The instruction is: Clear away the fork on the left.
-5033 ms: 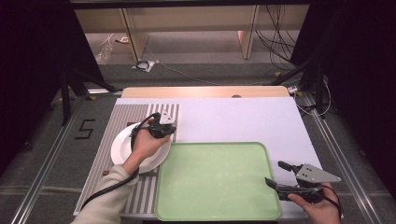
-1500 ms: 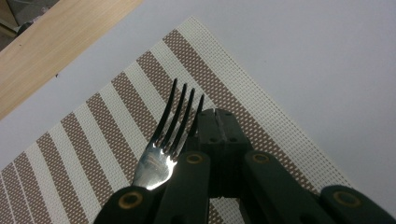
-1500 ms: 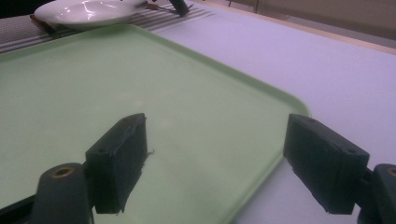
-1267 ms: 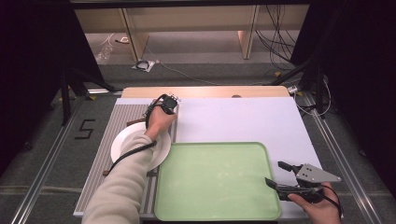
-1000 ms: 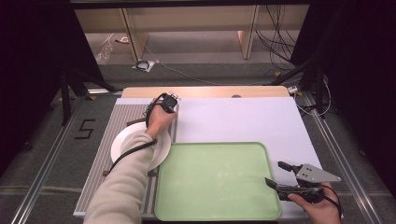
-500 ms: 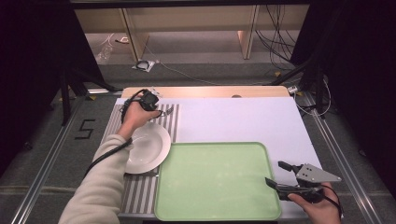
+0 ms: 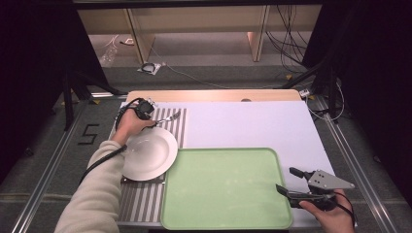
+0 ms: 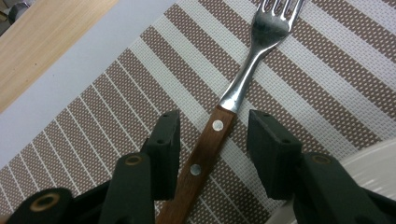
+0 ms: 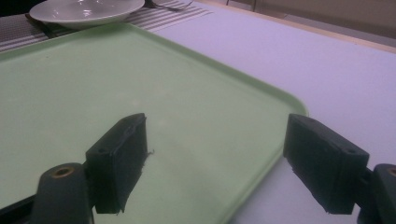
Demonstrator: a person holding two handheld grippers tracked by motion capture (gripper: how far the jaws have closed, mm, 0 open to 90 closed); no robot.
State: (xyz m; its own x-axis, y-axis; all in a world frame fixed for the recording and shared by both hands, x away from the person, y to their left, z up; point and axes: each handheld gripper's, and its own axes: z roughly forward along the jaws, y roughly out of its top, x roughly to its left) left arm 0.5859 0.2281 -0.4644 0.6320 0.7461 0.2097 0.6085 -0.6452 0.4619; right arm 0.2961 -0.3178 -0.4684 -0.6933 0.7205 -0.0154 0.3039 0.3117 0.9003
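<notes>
- In the high view the left gripper (image 7: 154,118) sits in the upper left of the frame, over the far part of a striped placemat (image 7: 145,204), with the person's sleeve (image 7: 94,194) running up to it from the bottom left
- In the left gripper view the gripper (image 8: 214,135) has its jaws apart, one on each side of a fork (image 8: 224,116); neither jaw touches the wooden handle, which lies flat on the mat (image 8: 116,112) between them
- The fork's metal neck and tines run toward the top of that frame; in the high view the tines (image 7: 171,116) point right, toward the pale table cover (image 7: 252,126)
- A white plate (image 7: 145,154) lies just below the fork in the high view, close beside the left hand (image 7: 128,127); its rim (image 8: 373,158) shows at the lower right of the left gripper view, near the right-hand jaw
- A green tray (image 7: 223,187) fills the lower middle of the high view, its left edge just beside the plate
- The right gripper (image 7: 289,187) rests in the lower right of the high view, held by the right hand (image 7: 330,211), at the tray's right edge
- In the right gripper view this gripper (image 9: 215,158) stands wide open with nothing between the jaws; one jaw hangs over the tray (image 9: 93,93), the other over the table cover (image 9: 303,60)
- At the top left of that view the plate (image 9: 84,9) lies beyond the tray, and a bare wooden strip (image 7: 214,94) edges the table's far side in the high view
</notes>
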